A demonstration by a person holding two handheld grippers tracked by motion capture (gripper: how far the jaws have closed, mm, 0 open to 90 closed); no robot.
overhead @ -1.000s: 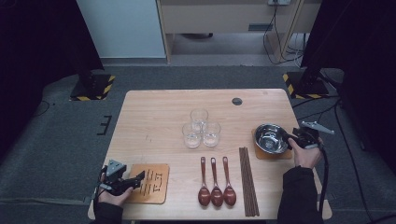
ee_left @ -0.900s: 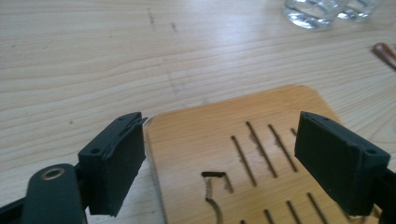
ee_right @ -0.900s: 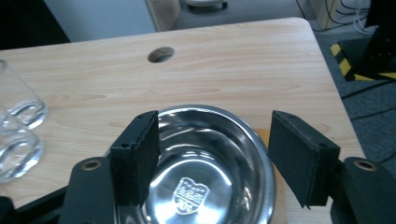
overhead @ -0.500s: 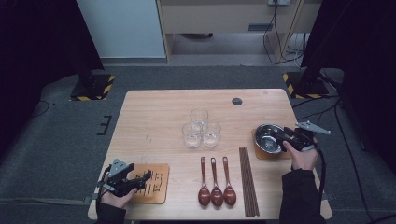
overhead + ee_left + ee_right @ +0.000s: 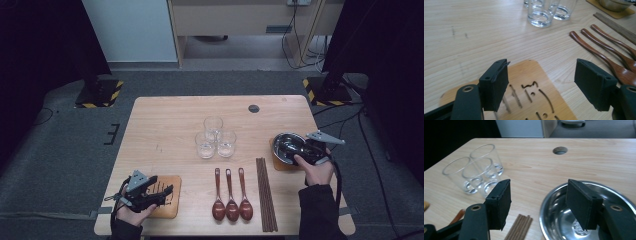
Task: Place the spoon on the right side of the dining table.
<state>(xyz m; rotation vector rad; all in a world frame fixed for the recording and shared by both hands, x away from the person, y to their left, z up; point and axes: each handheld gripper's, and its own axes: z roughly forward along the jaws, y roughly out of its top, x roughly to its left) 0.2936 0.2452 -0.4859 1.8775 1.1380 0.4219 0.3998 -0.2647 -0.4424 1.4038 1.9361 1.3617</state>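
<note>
Table (image 5: 165,120): light wood, rectangular, with a round cable hole (image 5: 254,108) near its far edge.
Centre: three clear glasses (image 5: 215,137) clustered together, touching.
Near edge, middle: three brown wooden spoons (image 5: 231,195) side by side, a bundle of dark chopsticks (image 5: 266,194) just right of them.
Near left corner: a carved wooden coaster (image 5: 169,197).
Right side: a second coaster (image 5: 278,162) under a steel bowl (image 5: 287,146).

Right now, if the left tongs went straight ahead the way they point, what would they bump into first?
Probably the nearest drinking glass, straight ahead of the left tongs. They hover over the wooden coaster, with bare table in between, though depth is hard to judge.
</note>
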